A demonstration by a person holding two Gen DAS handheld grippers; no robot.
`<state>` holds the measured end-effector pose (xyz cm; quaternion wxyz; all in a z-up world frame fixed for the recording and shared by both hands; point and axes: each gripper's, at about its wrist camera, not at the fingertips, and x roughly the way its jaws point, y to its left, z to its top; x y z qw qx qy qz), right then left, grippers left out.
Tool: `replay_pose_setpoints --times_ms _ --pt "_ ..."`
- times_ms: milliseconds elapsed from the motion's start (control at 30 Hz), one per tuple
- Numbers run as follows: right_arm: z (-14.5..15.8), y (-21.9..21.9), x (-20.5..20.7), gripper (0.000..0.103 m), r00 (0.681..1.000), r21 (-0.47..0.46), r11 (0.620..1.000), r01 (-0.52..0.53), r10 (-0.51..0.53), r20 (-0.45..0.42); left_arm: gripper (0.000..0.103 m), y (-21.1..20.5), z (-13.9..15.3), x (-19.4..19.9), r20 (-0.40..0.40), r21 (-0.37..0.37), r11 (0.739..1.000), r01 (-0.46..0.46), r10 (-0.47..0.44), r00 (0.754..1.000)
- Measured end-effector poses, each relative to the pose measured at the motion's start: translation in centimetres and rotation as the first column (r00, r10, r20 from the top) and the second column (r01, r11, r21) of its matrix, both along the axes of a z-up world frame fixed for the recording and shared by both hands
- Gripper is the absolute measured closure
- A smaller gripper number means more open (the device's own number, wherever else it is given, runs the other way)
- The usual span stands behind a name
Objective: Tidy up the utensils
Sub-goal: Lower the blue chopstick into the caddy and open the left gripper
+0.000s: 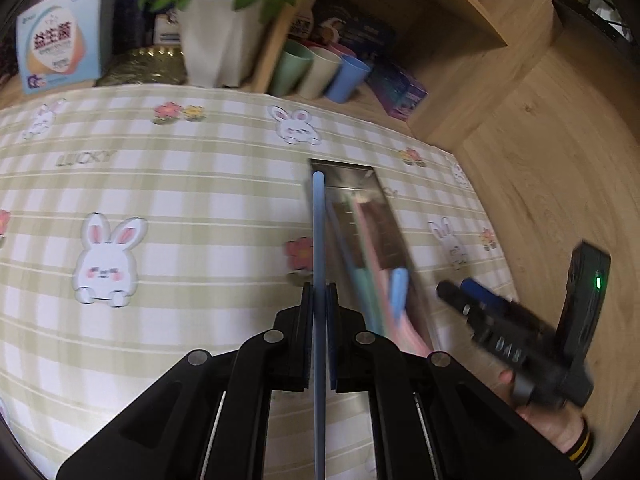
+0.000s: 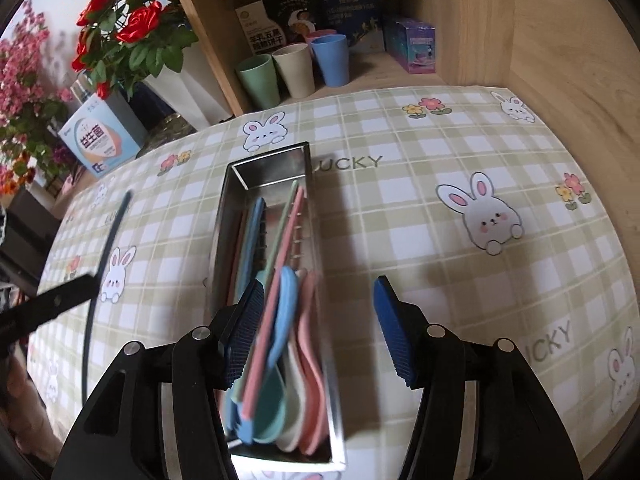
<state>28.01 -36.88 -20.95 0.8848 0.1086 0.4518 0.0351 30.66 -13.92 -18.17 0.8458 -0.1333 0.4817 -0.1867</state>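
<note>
Steel tray point(image 2: 228, 216) rectangular, lengthways on bunny tablecloth, holds pastel utensils point(image 2: 288, 344): blue, pink, green, white, bowls at near end. Blue chopstick point(image 1: 319, 240) outside tray, clamped in left gripper point(image 1: 319, 300), just left of tray.
</note>
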Motion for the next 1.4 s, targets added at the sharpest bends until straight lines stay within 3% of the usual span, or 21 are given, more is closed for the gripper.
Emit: replay_pose_setpoints --times_ms 167,367,633,900,1133,1400 --pt "0.1 -1.6 -0.8 0.032 1.000 -0.003 1.000 0.020 -0.020 0.010 0.097 -3.1 -0.8 2.1 -0.090 -0.067 0.998 -0.016 0.010 0.996" --pt "-0.8 -3.0 -1.2 0.026 0.999 0.031 0.999 0.045 -0.044 -0.008 0.097 -6.1 -2.1 4.0 -0.171 -0.122 0.990 -0.068 0.047 0.984" --pt "-1.7 -3.8 -1.4 0.026 0.998 0.049 0.997 0.056 -0.054 -0.026 0.097 -7.1 -4.7 6.0 -0.220 -0.134 0.977 -0.163 0.131 0.967" --pt "-2.0 -4.3 -1.5 0.026 0.997 0.060 0.995 0.075 -0.073 -0.037 0.097 -7.3 -6.2 7.3 -0.253 -0.120 0.980 -0.156 0.122 0.960" --pt "-1.7 -4.1 -1.9 0.026 0.996 0.065 0.995 0.078 -0.075 -0.040 0.096 -7.6 -6.4 7.1 -0.250 -0.113 0.988 -0.103 0.072 0.965" --pt "0.6 -3.7 -2.8 0.026 0.995 0.045 0.994 0.097 -0.097 -0.009 0.086 -5.8 -3.1 5.4 -0.144 -0.068 0.996 -0.049 0.038 0.989"
